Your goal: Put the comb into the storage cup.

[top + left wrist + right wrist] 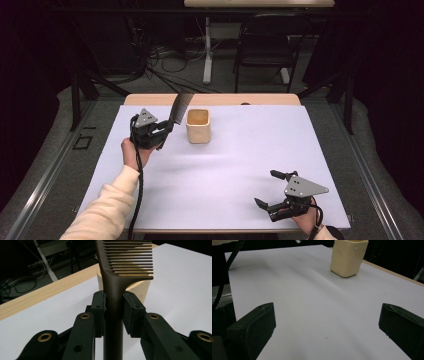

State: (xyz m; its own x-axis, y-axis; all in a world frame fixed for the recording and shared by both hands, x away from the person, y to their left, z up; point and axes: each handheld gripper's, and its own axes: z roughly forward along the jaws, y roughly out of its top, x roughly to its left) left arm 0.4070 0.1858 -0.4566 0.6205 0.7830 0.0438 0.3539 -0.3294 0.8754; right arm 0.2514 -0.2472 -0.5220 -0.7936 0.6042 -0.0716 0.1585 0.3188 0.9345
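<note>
My left gripper (165, 131) is clamped on the handle of the comb (180, 108), pads pressing it from both sides just below where the teeth begin. I hold it off the table, its long axis running up and away from my hand toward the far edge, teeth end topmost. In the left gripper view the comb (113, 290) stands straight up between my jaws with the teeth pointing right, and the cup (140, 290) sits directly behind it.

The cup (198, 125) is just right of the comb's tip, upright, mouth open to the top, near but not touching. So I judge the coming move to be short: carry the comb rightward over the rim and bring its axis closer to vertical so one end can drop in.

Far to the right, at the near edge of the table (240, 165), my right gripper (265, 197) rests with jaws spread wide and nothing between them, well apart from the cup (348, 257). The left hand is plainly nearer.
</note>
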